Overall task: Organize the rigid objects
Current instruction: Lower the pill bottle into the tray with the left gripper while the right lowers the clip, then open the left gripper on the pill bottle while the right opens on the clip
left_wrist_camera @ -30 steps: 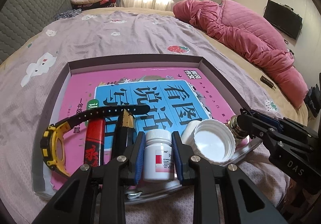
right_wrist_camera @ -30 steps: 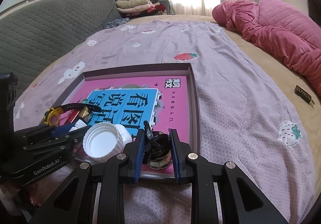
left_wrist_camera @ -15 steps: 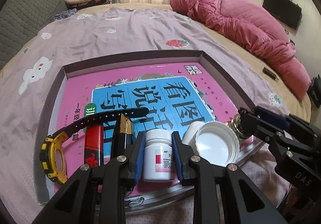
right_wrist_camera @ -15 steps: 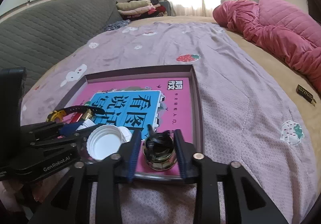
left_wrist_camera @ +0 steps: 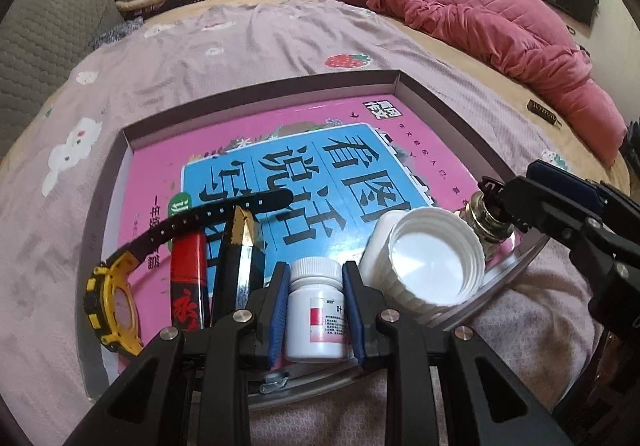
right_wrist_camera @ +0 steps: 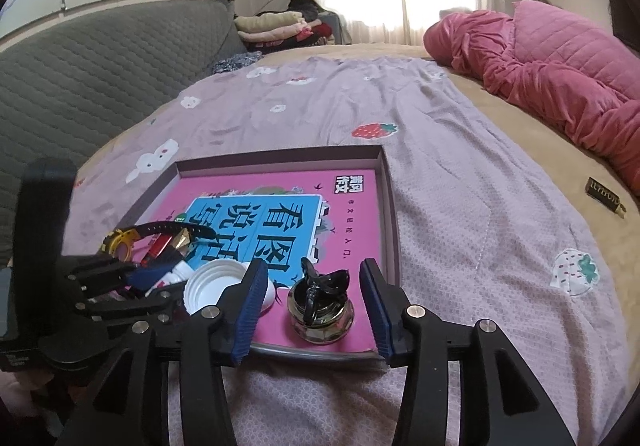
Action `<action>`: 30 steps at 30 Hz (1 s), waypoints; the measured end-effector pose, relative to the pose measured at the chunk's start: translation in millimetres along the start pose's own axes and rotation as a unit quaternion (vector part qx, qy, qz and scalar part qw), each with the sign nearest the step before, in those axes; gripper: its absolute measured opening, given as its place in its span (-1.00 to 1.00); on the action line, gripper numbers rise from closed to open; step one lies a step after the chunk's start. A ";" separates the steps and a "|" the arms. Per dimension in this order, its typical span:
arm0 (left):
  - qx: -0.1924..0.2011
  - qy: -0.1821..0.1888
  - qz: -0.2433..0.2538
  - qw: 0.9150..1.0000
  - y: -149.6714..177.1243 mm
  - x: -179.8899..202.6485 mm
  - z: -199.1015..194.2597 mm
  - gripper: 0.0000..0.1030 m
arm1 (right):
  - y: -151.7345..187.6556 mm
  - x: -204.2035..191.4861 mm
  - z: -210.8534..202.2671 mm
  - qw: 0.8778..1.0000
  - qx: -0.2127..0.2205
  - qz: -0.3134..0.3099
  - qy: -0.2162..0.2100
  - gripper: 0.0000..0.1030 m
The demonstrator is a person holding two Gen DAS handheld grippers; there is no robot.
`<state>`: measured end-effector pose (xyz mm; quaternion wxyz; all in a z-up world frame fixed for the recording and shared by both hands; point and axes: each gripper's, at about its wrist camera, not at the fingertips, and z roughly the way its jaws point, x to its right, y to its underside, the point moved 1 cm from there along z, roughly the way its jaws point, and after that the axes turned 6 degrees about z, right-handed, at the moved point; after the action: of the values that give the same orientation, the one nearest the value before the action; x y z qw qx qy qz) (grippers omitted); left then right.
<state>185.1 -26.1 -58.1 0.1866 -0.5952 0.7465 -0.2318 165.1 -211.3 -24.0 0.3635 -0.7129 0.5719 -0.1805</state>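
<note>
A shallow box (left_wrist_camera: 256,90) lies on the bed with a pink book (left_wrist_camera: 320,166) in it. My left gripper (left_wrist_camera: 316,270) is shut on a small white pill bottle (left_wrist_camera: 316,322) at the box's near edge. Left of it lie a black and gold stick (left_wrist_camera: 236,254), a red tube (left_wrist_camera: 188,278) and a yellow and black watch (left_wrist_camera: 112,302). A big white cap (left_wrist_camera: 428,262) rests to the right. My right gripper (right_wrist_camera: 314,270) is opening; a small glass jar (right_wrist_camera: 320,306) with a black lid stands free between its blue pads.
A pink quilt (right_wrist_camera: 560,58) is bunched at the far right of the bed. A small dark tag (right_wrist_camera: 604,198) lies on the tan sheet. A grey padded headboard (right_wrist_camera: 80,86) runs along the left, with folded clothes (right_wrist_camera: 276,26) behind it.
The right gripper's jaws have spread apart and let go of the glass jar, which now stands on the book. The left gripper keeps its hold on the pill bottle.
</note>
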 end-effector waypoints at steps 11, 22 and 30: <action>-0.002 0.029 -0.032 0.999 4.1 -12.4 -2.6 -0.48 | 0.9 3.5 -9.6 1.000 0.009 0.002 0.006 0.00; 0.010 0.025 -0.040 0.999 11.8 -16.3 -11.3 -0.48 | 3.5 5.9 -9.3 1.000 0.002 0.004 0.011 0.10; 0.024 0.034 -0.057 0.998 14.4 -23.5 -16.9 -0.46 | 4.1 6.3 -9.7 1.000 0.003 0.001 0.011 0.11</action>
<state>169.4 1.6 -52.2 0.1618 -0.6236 0.7116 -0.2802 157.5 -220.7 -21.4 0.3595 -0.7089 0.5763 -0.1901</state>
